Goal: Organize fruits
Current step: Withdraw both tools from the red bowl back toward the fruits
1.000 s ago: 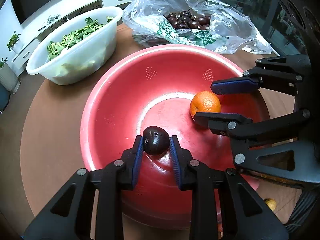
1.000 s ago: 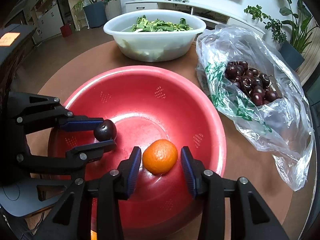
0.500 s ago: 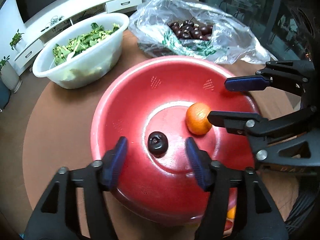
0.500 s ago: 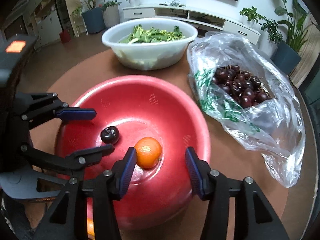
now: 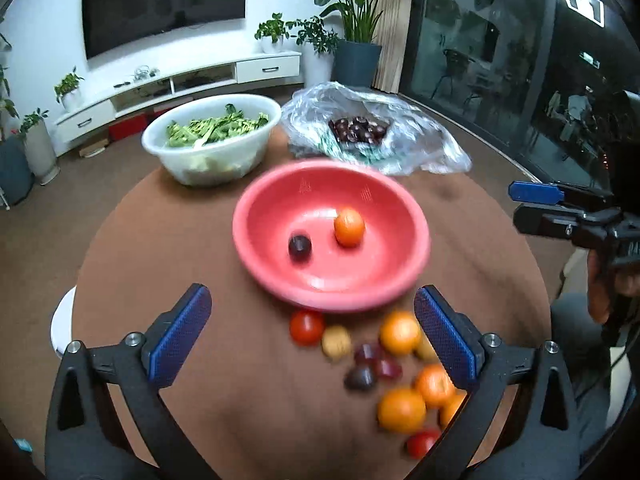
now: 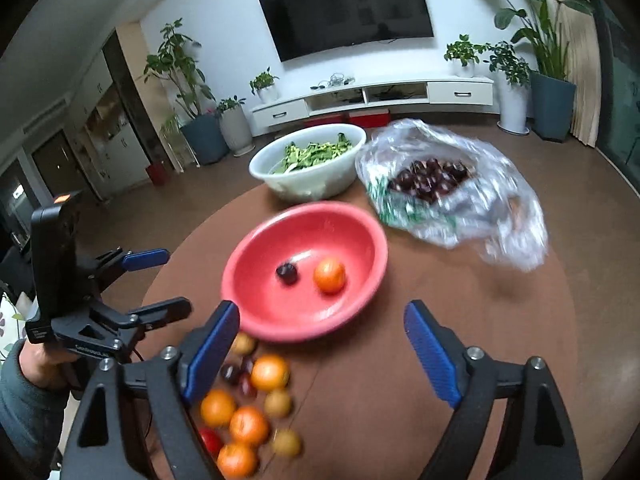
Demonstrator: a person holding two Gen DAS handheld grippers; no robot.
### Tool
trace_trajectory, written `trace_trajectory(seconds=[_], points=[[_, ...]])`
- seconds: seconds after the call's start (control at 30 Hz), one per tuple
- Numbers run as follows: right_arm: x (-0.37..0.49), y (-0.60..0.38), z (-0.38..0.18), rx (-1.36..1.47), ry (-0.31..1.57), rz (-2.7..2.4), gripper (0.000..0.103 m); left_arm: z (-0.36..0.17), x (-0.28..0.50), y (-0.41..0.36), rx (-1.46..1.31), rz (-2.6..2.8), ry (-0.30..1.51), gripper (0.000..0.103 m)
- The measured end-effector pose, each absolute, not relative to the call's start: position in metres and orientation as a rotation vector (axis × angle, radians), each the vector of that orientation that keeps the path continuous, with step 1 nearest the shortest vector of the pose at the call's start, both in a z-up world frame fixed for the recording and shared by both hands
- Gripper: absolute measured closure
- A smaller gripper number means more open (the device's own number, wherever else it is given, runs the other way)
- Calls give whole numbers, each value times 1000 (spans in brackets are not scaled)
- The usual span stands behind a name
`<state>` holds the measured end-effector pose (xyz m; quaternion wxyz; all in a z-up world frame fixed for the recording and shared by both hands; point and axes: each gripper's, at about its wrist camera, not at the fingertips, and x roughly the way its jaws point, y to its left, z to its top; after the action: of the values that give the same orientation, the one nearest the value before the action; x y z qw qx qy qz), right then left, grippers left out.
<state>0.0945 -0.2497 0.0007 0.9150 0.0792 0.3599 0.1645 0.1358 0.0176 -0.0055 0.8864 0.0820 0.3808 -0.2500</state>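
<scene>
1. The left hand-held gripper (image 5: 312, 340) is seen spread wide above the near part of the round tabletop (image 5: 160, 260); its jaws have just been opening, and nothing is held between them.
2. The right hand-held gripper (image 6: 322, 350) is likewise seen open and empty, its jaws just having been opening.
3. A dark plum (image 5: 299, 247) and an orange (image 5: 349, 227) are seen lying apart inside the red bowl (image 5: 256, 208), near the tabletop's middle.
4. A loose pile of fruit (image 5: 400, 364) (oranges, tomatoes, dark and yellowish pieces, all blurred) is found by the near edge.
5. Toward the far edge, a white bowl of greens (image 5: 212, 140) and a plastic bag of cherries (image 5: 360, 130) are set side by side.
</scene>
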Motion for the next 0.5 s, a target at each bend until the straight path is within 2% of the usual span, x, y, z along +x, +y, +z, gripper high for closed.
trace_trajectory(seconds=[0.23, 0.43, 0.5], points=[[18, -227, -44, 170, 823, 365, 17, -47, 51, 58, -23, -445, 882, 0], [8, -201, -74, 166, 923, 407, 37, -71, 7, 41, 56, -492, 916, 0], [9, -196, -77, 167, 926, 424, 39, -74, 2, 35, 66, -511, 912, 0]])
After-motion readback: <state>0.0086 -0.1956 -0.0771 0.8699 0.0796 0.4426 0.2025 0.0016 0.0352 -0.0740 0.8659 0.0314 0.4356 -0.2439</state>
